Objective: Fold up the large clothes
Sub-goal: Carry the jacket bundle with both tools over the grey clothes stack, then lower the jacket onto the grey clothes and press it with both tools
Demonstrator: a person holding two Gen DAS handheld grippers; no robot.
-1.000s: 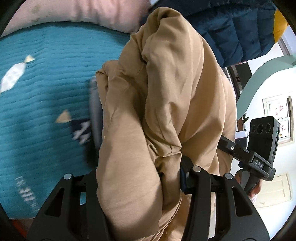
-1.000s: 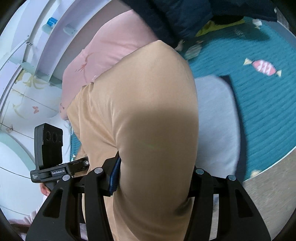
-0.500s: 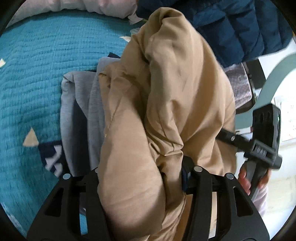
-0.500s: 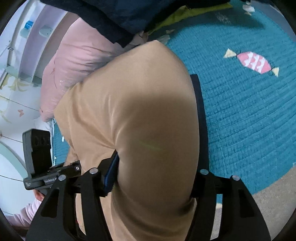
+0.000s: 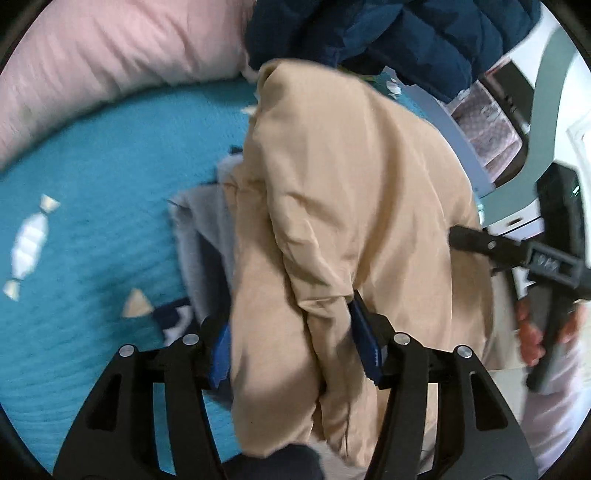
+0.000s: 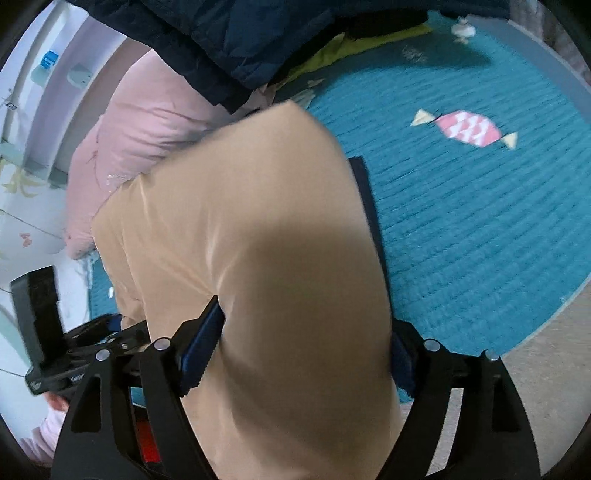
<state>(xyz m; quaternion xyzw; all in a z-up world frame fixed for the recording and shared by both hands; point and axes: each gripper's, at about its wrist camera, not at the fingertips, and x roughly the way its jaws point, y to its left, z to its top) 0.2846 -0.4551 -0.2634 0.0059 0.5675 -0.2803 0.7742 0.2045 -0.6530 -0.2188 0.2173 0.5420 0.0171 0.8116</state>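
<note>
A bulky tan padded garment [image 5: 343,206] fills the middle of both views [image 6: 266,266]. My left gripper [image 5: 295,343] is shut on a thick bunch of it, held above the teal rug [image 5: 92,206]. My right gripper [image 6: 303,343] is shut on another part of the same garment, which bulges over the jaws and hides the fingertips. A folded grey and navy garment [image 5: 207,236] lies on the rug under the tan one; its dark edge shows in the right wrist view [image 6: 365,195]. The right gripper's body [image 5: 546,254] shows at the right of the left wrist view.
A pink cushion [image 5: 110,62] borders the rug's far side, also in the right wrist view [image 6: 136,129]. A dark blue puffer jacket [image 5: 388,33] lies beyond the tan garment. The rug's edge meets bare floor [image 6: 554,362] at lower right. White furniture [image 5: 554,122] stands at the right.
Both grippers have carried the tan garment along over the rug, still shut on it. The pink cushion has come back into the left wrist view; the grey garment stays underneath.
</note>
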